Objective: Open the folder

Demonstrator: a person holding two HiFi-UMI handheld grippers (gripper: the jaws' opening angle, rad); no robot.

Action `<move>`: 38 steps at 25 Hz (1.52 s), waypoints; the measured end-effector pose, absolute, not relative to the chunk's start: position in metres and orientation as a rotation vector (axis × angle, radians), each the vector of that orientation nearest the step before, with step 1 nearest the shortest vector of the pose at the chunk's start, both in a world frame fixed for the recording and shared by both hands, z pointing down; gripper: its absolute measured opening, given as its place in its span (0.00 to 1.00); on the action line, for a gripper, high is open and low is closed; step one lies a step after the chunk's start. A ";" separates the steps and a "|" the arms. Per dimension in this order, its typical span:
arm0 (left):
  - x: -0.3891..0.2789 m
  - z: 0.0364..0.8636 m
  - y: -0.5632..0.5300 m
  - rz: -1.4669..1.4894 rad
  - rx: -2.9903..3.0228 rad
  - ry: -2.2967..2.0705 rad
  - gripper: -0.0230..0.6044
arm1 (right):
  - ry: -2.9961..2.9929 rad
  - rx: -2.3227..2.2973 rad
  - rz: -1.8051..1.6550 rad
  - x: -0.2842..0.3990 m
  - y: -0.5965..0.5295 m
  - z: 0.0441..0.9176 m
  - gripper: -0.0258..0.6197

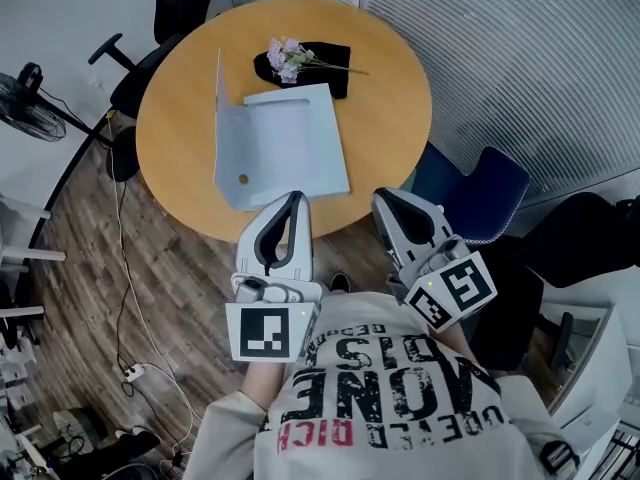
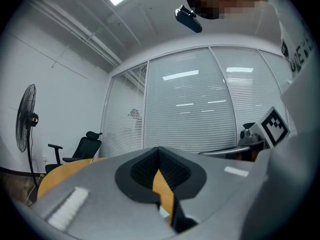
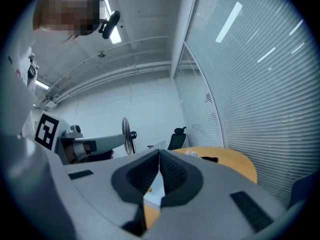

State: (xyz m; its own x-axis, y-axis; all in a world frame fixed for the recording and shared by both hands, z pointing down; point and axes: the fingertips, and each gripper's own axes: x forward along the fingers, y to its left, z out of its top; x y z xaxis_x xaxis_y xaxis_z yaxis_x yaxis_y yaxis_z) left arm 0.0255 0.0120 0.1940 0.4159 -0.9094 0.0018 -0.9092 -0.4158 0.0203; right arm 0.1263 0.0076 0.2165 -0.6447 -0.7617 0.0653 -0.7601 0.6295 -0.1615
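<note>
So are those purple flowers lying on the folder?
No, the flowers lie on a black cloth at the far side of the table, beyond the folder.

The person's shirt (image 1: 390, 393) bears large dark print. Its biggest word looks like "NONE", with red "DICH" below it, and the smaller lines are illegible.

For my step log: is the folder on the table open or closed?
Open: the folder has its left cover raised upright, clear of the flat part.
</note>
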 end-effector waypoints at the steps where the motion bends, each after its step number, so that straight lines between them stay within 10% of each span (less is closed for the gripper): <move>1: 0.026 0.198 0.012 0.002 2.619 -1.672 0.05 | 2.829 -1.329 -0.271 0.124 0.008 0.218 0.06; 38: -0.022 0.201 0.011 0.019 2.630 -1.575 0.05 | 2.791 -1.478 -0.242 0.064 0.011 0.206 0.06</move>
